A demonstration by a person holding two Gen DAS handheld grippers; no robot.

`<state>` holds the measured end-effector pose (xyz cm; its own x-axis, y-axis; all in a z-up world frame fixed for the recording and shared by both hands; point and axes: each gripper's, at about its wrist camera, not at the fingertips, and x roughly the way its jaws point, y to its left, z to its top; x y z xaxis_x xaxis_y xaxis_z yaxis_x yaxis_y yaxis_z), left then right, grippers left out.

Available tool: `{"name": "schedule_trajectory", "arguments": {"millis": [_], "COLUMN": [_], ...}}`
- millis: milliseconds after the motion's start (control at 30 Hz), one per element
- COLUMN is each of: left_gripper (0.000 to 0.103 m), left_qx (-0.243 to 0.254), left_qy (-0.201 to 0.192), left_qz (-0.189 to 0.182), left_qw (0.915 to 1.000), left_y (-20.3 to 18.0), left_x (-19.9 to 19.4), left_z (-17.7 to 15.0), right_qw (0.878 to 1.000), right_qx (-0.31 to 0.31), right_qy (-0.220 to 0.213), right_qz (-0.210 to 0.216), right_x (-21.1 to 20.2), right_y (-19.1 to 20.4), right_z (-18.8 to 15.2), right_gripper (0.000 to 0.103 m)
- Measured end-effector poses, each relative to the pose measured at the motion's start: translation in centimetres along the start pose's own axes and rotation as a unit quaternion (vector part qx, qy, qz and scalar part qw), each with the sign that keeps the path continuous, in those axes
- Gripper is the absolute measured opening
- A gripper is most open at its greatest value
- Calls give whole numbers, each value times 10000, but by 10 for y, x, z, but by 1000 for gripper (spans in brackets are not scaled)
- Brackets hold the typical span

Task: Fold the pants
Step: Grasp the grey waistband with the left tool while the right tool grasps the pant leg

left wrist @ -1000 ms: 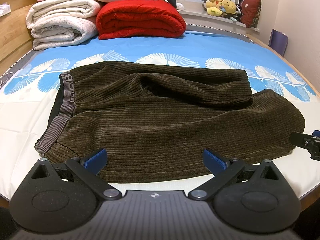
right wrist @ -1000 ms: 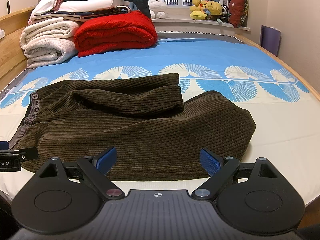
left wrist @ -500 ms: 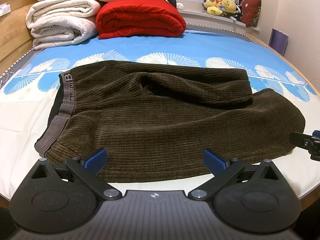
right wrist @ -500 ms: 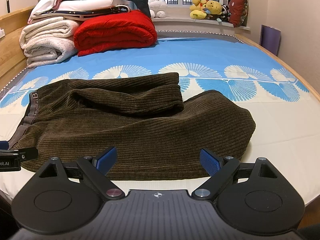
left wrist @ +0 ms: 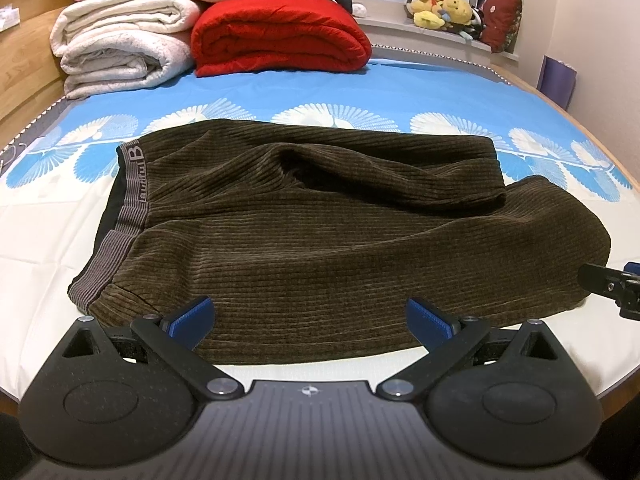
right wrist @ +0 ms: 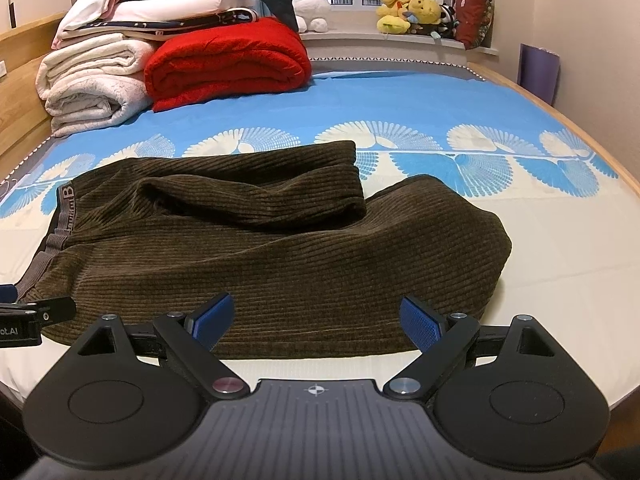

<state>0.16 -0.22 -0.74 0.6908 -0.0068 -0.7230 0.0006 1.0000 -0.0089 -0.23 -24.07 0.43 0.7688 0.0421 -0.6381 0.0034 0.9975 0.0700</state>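
pants [left wrist: 344, 240] lie half-folded on the bed [left wrist: 400, 88], so both released hand-held grippers, left [left wrist: 310, 316] and right [right wrist: 316, 318], should pinch the near hem evenly before folding.

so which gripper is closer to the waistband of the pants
Left. The left gripper sits at the near hem by the waistband; the right gripper is further along toward the folded end.

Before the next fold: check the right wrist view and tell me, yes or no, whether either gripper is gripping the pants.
No: the right gripper stands open short of the pants.
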Motion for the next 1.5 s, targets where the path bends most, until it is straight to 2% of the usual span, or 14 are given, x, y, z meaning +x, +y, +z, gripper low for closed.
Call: {"name": "schedule_trajectory", "arguments": {"millis": [100, 167, 233, 300, 367, 467, 567, 667, 800, 933, 967, 1167, 1367, 1500], "left_gripper": [100, 81, 38, 18, 19, 19, 19, 19, 48, 82, 84, 85, 84, 56], "left_qx": [-17, -46, -41, 73, 331, 762, 254, -833, -1692, -1569, -1448, -1316, -1198, -625], "left_qy": [-69, -206, -376, -598, -814, -477, -350, 761, 976, 1097, 1053, 1400, 1692, 1659], "left_qz": [-44, -98, -353, -479, -405, -186, 142, 615, 607, 734, 832, 1121, 1131, 1189], "left_qw": [10000, 9997, 9987, 9970, 9953, 9958, 9990, 9917, 9789, 9788, 9803, 9749, 9717, 9770], "left_y": [0, 5, 15, 28, 47, 83, 134, 190, 221, 217, 215, 220, 220, 208], "left_x": [-3, -8, -12, -13, -12, 15, 53, 99, 116, 134, 135, 162, 184, 185], "left_z": [3, 7, 18, 33, 53, 79, 74, 67, 69, 81, 85, 78, 68, 62], "right_qw": [10000, 9999, 9988, 9956, 9933, 9953, 9956, 9880, 9638, 9417, 9375, 9440, 9638, 9718], "right_qx": [13, 104, 356, 537, 619, 324, 467, 1256, 2457, 3073, 3173, 2969, 2126, 2032], "right_qy": [84, -72, -339, -754, -950, -910, -671, 150, 870, 1283, 1365, 1432, 1593, 1180], "right_qz": [-25, -49, 23, 151, 237, 22, -460, -887, -569, -481, -423, -151, -222, -180], "right_x": [0, -3, -10, -18, -21, -14, 8, 39, 77, 109, 119, 134, 146, 128], "right_y": [-1, -5, -15, -31, -47, -74, -110, -148, -185, -193, -194, -189, -171, -178], "right_z": [1, 3, 10, 23, 40, 66, 74, 60, 41, 30, 30, 36, 40, 45], "right_gripper": [90, 88, 84, 68, 53, 52, 52, 55, 60, 70, 72, 71, 29, 10]}}
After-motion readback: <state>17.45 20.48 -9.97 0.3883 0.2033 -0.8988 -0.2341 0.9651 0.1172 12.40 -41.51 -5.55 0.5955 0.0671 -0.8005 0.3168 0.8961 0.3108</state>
